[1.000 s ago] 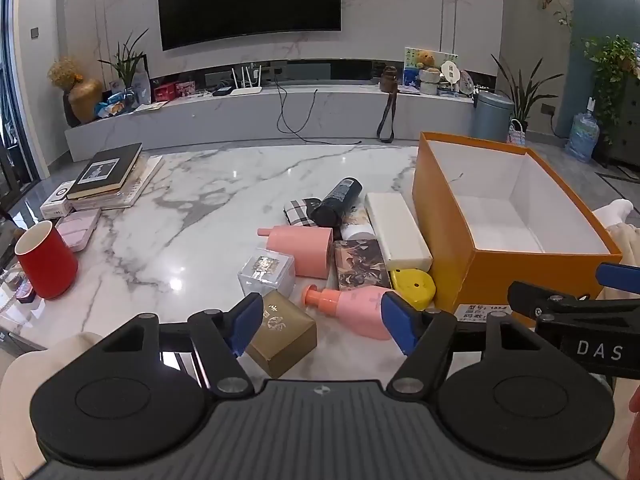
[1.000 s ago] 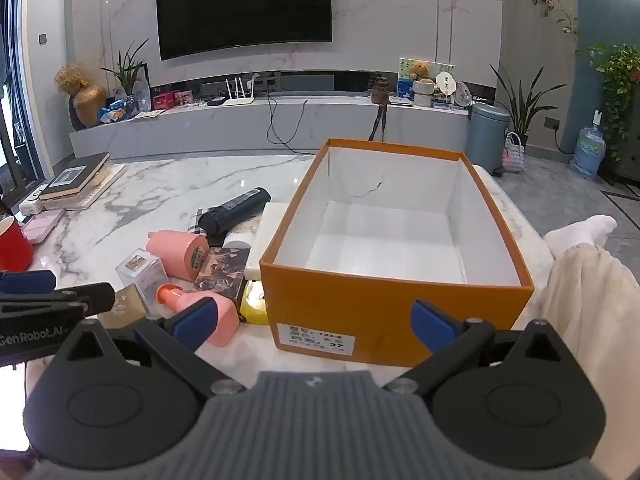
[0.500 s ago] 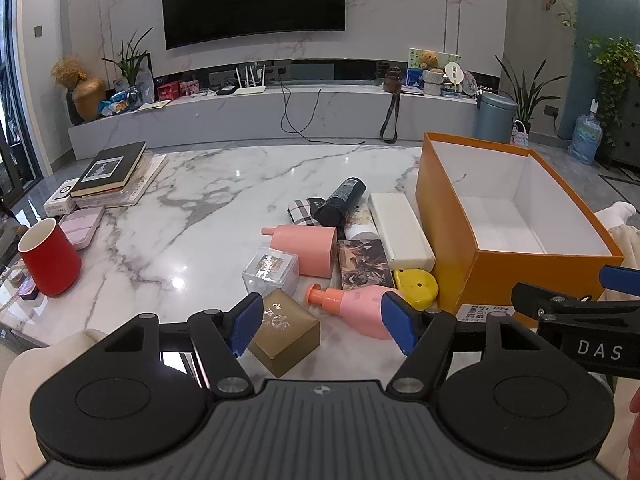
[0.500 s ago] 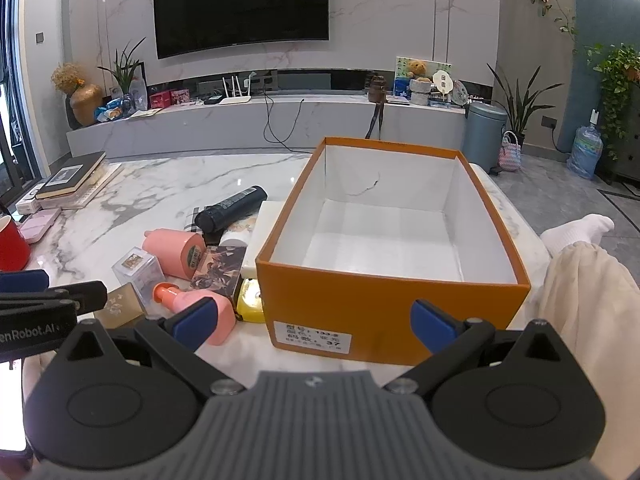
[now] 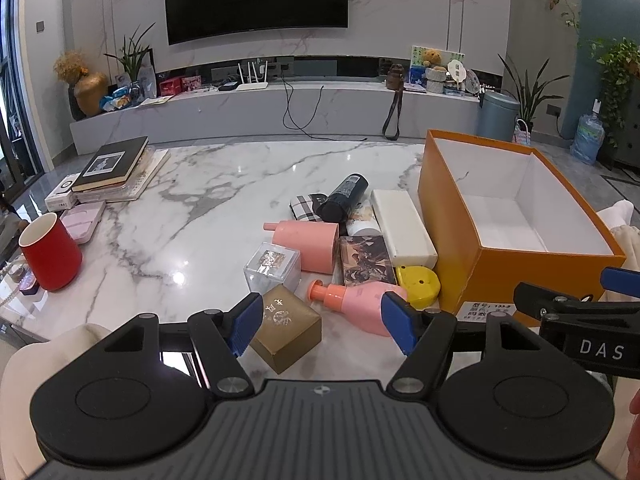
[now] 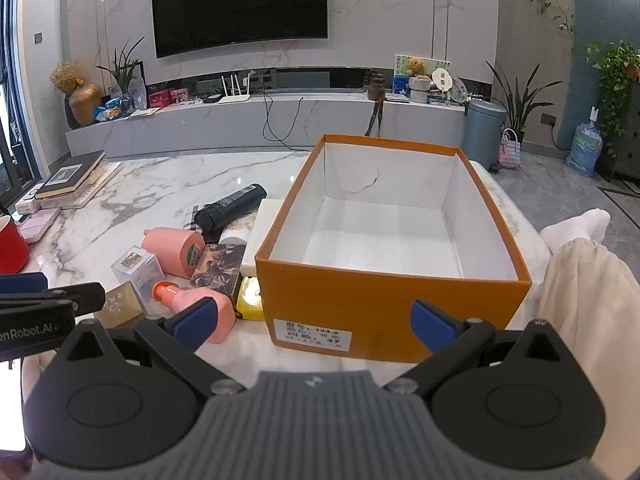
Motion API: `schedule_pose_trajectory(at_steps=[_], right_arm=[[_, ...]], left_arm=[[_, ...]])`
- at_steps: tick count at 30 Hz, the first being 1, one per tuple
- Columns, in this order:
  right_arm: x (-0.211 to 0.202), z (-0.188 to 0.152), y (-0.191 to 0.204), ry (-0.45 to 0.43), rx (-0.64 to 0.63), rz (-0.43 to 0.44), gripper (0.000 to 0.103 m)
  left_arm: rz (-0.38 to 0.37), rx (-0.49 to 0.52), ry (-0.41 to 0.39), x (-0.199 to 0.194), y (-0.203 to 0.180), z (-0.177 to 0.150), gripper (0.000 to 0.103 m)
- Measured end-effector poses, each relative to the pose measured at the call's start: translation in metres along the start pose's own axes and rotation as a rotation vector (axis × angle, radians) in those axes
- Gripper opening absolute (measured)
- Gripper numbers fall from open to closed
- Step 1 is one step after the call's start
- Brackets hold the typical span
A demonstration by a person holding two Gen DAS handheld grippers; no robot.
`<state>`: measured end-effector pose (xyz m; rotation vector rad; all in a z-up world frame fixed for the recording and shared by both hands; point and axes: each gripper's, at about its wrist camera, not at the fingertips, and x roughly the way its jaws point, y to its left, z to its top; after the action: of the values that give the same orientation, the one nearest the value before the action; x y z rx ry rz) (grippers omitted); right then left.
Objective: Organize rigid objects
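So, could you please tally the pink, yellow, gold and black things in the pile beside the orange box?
Pink: 2, wide bottle and pump bottle
Yellow: 1, yellow case
Gold: 1, gold box
Black: 1, black bottle
Total: 5

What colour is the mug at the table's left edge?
Red outside, white inside. The mug shows best in the left wrist view.

Left gripper (image 5: 322, 326), lower centre of frame: jaws apart, nothing gripped. Right gripper (image 6: 316, 322), lower centre of frame: jaws wide, nothing gripped.
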<state>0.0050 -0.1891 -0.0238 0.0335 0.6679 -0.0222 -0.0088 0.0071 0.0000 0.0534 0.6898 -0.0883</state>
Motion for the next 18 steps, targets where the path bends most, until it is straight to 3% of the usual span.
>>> schedule_pose_trajectory(at_steps=[13, 18], right_arm=[[0.006, -0.002, 0.002, 0.017, -0.001, 0.002, 0.101], [0.01, -0.002, 0.002, 0.035, 0.008, 0.025, 0.101]], left_arm=[[-0.011, 0.004, 0.017, 0.005, -0.002, 0.0, 0.08], [-0.054, -0.006, 0.073, 0.015, 0.005, 0.0, 0.08]])
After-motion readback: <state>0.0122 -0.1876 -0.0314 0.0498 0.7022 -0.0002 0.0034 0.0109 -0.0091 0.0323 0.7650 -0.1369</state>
